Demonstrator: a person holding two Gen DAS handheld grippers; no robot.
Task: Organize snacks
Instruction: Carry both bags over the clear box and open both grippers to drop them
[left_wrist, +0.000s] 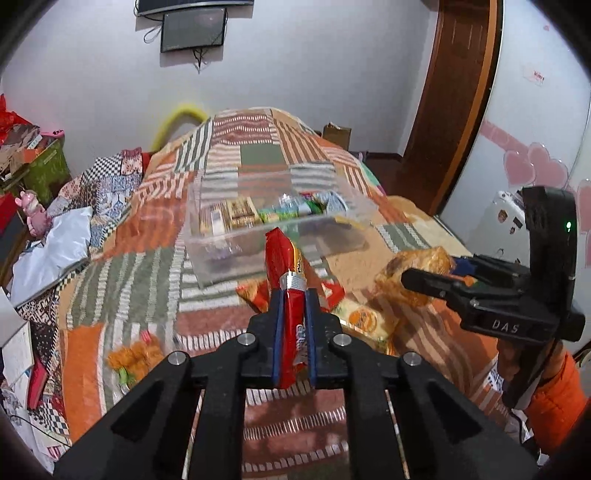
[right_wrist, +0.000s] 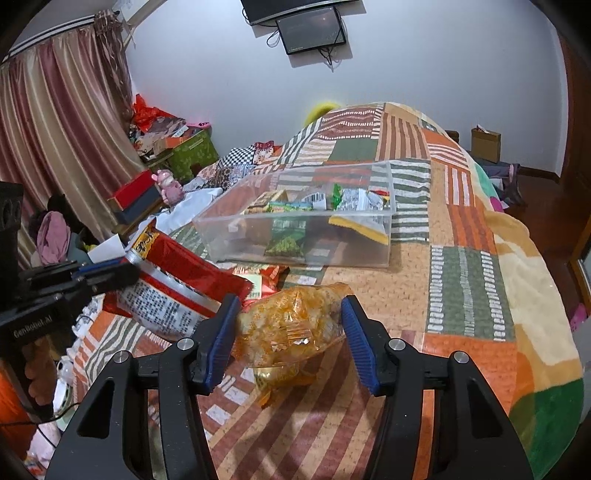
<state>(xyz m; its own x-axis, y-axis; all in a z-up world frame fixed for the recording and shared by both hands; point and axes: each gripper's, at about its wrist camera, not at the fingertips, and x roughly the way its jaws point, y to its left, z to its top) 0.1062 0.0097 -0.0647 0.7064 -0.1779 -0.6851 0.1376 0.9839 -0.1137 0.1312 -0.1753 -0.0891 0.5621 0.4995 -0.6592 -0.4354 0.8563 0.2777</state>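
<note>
My left gripper (left_wrist: 293, 295) is shut on a red snack packet (left_wrist: 286, 269), held edge-on above the bed, just short of the clear plastic bin (left_wrist: 207, 218). The packet also shows flat in the right wrist view (right_wrist: 184, 280), with the left gripper (right_wrist: 122, 273) on it. My right gripper (right_wrist: 290, 314) is shut on a clear bag of orange snacks (right_wrist: 291, 325) and holds it above the blanket. That bag (left_wrist: 417, 266) and the right gripper (left_wrist: 424, 280) show at the right of the left wrist view. The bin (right_wrist: 388, 236) holds several packets.
Loose packets (left_wrist: 354, 317) lie on the patchwork blanket (right_wrist: 472, 288) in front of the bin, and an orange packet (left_wrist: 133, 358) lies at the left. Clutter, boxes and a pink toy (right_wrist: 168, 184) crowd the left bedside. A door (left_wrist: 454, 92) stands at the right.
</note>
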